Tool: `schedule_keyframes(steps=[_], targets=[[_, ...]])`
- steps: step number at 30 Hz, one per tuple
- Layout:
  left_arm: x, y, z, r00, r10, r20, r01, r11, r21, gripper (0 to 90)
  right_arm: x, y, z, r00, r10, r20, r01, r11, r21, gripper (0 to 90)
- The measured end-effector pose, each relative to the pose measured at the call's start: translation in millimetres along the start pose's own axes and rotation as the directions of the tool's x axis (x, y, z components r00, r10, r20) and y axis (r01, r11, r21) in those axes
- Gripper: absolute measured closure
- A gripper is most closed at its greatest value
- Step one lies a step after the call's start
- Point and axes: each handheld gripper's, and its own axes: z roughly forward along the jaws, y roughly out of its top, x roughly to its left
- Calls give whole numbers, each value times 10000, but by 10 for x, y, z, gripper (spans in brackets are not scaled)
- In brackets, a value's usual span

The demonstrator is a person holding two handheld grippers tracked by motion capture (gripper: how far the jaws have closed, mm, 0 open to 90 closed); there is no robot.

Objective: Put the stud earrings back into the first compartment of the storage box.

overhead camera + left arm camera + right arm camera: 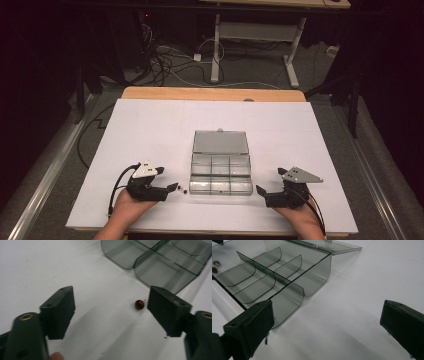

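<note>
Here the landmark is the clear compartment box (pixel 220 173), lying on the white-covered worktop (pixel 150 125) with its lid (pixel 220 142) folded flat open on the far side. The box has six compartments in two rows. The left tongs (pixel 176 187) rest on the worktop just left of the box's near left corner, held in the person's left hand (pixel 131 205), pointing toward the box. Their jaws stand apart and grip nothing; in the left gripper view a small dark red bead (pixel 139 304) lies on the sheet between the jaws, close to the jaw on the box side, not pressed by either pad. In the high view two small dark beads (pixel 183 190) show in the gap between the left tongs and the box, close beside the box's near left corner. The right tongs (pixel 260 190) lie just right of the box's near right corner, held in the right hand (pixel 302 212), also pointing at the box. Their jaws are wide apart with only bare sheet between them. In the right gripper view two small round beads (pixel 215 266) sit in the box compartment farthest from that gripper.
</note>
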Motion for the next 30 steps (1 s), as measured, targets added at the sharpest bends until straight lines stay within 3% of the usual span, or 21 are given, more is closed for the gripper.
schedule_keyframes(steps=[4, 16, 19, 30], targets=[[-96, 13, 7, 9990, 428, 104, -427, 9991, -21, 371, 17, -12, -11, 10000, -78, -1, 78, 10000, 29, 3], [-138, 54, 138, 9981, 393, 471, -409, 9986, 339, 626, 20, -52, -58, 9999, -68, -124, 67, 10000, -19, 6], [-150, 62, 157, 9973, 544, 492, -567, 9973, 469, 645, 17, -51, -54, 9999, -16, -149, 16, 10000, 30, 9], [-157, 74, 198, 9979, 519, 399, -551, 9950, 837, 685, 14, -50, -50, 9999, -9, -153, 10, 10000, 49, 14]])
